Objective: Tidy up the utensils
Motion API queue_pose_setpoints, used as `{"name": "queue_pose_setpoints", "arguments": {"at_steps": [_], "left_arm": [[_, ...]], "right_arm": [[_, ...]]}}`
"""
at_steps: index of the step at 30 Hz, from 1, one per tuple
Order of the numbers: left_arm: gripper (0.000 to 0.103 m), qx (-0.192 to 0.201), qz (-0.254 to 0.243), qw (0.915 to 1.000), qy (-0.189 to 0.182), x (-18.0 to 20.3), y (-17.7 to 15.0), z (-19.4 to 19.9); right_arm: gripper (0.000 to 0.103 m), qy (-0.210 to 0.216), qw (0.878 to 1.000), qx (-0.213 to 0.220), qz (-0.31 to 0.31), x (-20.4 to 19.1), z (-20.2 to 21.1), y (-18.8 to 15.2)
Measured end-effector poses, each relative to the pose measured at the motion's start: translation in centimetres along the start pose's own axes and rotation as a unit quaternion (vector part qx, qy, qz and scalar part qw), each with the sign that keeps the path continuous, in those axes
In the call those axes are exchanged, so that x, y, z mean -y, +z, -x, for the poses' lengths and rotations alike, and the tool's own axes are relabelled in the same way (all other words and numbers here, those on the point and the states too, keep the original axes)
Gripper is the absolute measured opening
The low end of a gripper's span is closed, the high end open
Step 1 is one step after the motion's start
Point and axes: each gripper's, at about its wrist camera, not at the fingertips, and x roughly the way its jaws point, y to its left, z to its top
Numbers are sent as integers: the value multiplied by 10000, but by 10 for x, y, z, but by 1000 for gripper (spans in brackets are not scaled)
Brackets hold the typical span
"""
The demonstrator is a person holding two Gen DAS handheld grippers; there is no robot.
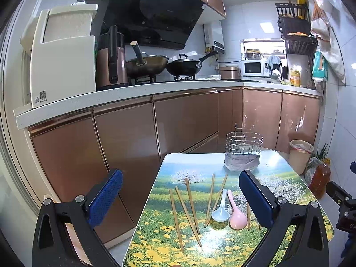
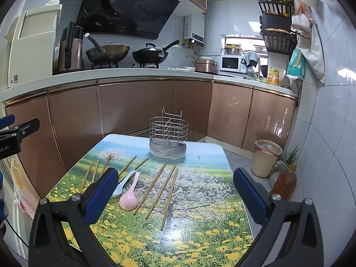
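A kitchen with copper cabinets (image 2: 138,106) lies ahead of me, and below is the flower-printed surface (image 2: 200,200). At its far end stands the wire utensil holder (image 2: 168,133). Wooden chopsticks (image 2: 150,191) lie scattered flat, with a pink spoon (image 2: 129,198) and a white spoon (image 1: 220,213) touching side by side among them. My left fingers (image 1: 180,200) and right fingers (image 2: 175,198) both hang spread apart, holding nothing.

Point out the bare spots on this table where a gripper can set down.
Free: the table right of the three chopsticks, and the near edge. Crowded: the left-centre, where pink spoon, white spoon and more chopsticks lie before the wire holder.
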Motion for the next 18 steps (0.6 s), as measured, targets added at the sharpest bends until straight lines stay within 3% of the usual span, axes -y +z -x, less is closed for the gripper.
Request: {"name": "queue_pose_setpoints", "arguments": {"at_steps": [18], "left_arm": [[103,71,153,9998,-72,3,2,-12]], "right_arm": [[103,-152,9998,-53,-108,13,-10,8]]}}
